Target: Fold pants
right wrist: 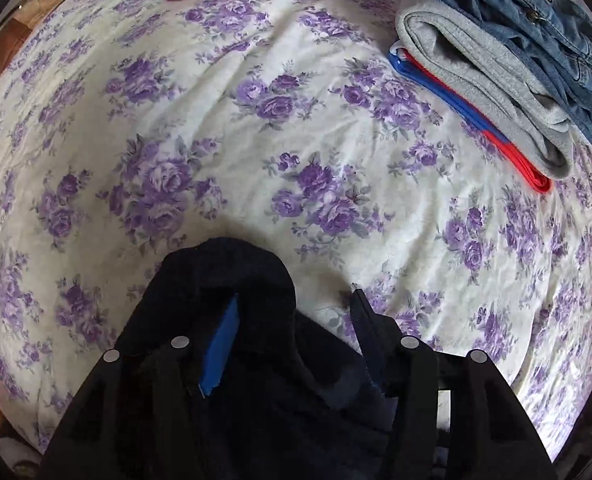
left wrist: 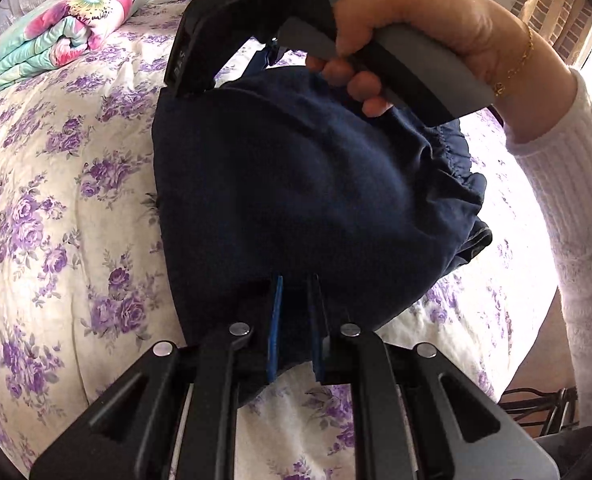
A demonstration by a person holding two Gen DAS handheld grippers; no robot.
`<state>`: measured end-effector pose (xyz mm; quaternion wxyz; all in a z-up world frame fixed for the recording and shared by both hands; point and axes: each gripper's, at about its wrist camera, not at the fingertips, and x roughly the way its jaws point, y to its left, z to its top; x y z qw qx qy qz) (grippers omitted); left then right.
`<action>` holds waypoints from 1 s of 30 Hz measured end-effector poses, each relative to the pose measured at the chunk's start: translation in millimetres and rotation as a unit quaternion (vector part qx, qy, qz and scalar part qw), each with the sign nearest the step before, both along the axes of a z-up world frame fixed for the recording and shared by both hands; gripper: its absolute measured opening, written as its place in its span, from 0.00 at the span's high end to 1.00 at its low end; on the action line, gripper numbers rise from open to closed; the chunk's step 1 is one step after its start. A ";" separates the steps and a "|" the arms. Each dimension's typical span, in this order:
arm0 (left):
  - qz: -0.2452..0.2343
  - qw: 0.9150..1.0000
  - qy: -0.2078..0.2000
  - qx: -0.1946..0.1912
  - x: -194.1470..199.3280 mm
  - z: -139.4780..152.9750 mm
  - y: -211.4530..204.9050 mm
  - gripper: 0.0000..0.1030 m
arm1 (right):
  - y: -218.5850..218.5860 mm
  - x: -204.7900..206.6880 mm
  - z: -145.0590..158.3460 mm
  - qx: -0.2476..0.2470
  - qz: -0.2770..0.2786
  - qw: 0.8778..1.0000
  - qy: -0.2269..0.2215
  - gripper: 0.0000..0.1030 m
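The navy pants (left wrist: 296, 184) lie bunched on the flowered bedsheet (left wrist: 56, 200), their gathered waistband (left wrist: 459, 168) to the right. My left gripper (left wrist: 296, 300) is shut on the near edge of the fabric, which is pinched between its blue pads. A hand (left wrist: 435, 32) in a white sleeve holds the right gripper's handle over the far side of the pants, where its fingertips are hidden. In the right wrist view my right gripper (right wrist: 296, 294) points down at the bed with jaws apart. Navy fabric (right wrist: 236, 272) drapes over its left finger, and bedsheet shows beside the right finger.
A folded floral quilt (left wrist: 64, 28) lies at the far left of the bed. A stack of folded clothes (right wrist: 495, 80), denim on grey on red and blue, sits at the far right. The bed's edge and a dark metal frame (left wrist: 535, 404) lie lower right.
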<state>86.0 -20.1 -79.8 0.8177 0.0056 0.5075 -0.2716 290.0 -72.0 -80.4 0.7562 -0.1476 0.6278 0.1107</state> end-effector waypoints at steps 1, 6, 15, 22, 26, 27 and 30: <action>-0.001 1.000 0.003 -0.006 0.1 3.4 4.3 0.89 | -7.6 -1.7 10.6 0.010 -0.007 1.000 -0.008 0.49; 0.060 0.997 -0.028 -0.036 2.5 37.4 51.4 0.56 | -67.6 -50.0 92.9 0.102 -0.036 0.991 -0.080 0.42; 0.105 0.983 0.122 -0.091 70.1 -11.0 77.8 0.37 | -170.8 -197.0 119.1 0.233 -0.107 0.954 -0.154 0.38; 0.054 0.974 0.178 -0.131 115.3 -31.1 26.4 0.28 | -213.3 -281.2 87.6 0.260 -0.171 0.935 -0.168 0.38; 0.019 0.989 0.102 -0.101 104.2 -3.0 4.5 0.67 | -235.4 -287.1 66.2 0.280 -0.223 0.923 -0.140 0.33; 0.019 0.992 0.088 -0.093 100.2 0.2 3.1 0.68 | -240.8 -282.7 61.1 0.292 -0.234 0.918 -0.128 0.30; 0.024 0.992 0.083 -0.092 98.0 -2.5 6.6 0.70 | -251.3 -258.4 43.5 0.359 -0.247 0.896 -0.080 0.21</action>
